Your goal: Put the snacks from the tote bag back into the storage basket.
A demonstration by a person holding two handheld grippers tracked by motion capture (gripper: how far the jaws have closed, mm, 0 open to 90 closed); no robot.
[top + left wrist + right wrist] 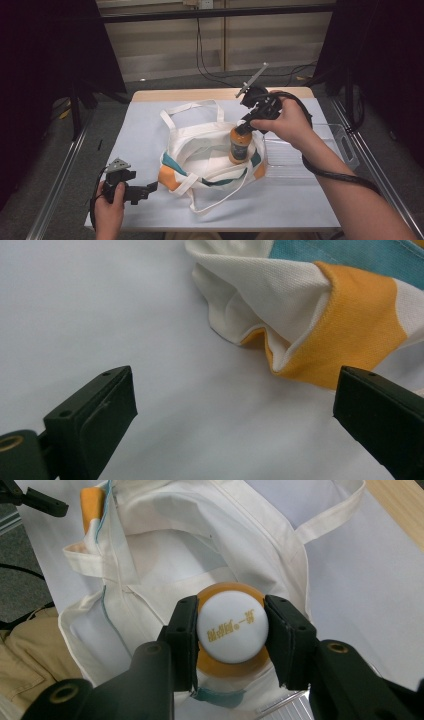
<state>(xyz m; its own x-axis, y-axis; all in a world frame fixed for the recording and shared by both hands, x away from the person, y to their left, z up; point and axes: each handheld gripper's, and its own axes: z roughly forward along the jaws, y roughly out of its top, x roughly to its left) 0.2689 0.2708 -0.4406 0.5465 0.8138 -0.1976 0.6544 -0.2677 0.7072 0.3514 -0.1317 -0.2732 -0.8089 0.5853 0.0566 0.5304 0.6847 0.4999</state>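
Note:
A white tote bag [200, 155] with orange and teal stripes lies open on the white table cover. My right gripper [245, 125] is shut on the white cap of an orange bottle [240, 146], holding it upright over the bag's mouth. In the right gripper view the jaws clamp both sides of the bottle [232, 626], with the tote bag [150, 555] below. My left gripper [152, 188] rests low on the table by the bag's near left corner, open. In the left gripper view nothing lies between its jaws, and the bag's orange corner [345, 320] lies just ahead.
A clear plastic tray [300, 160] sits on the table to the right of the bag, under the right forearm. The bag's long handles [192, 107] spread toward the far side and the near edge. Metal rails run along both sides of the table.

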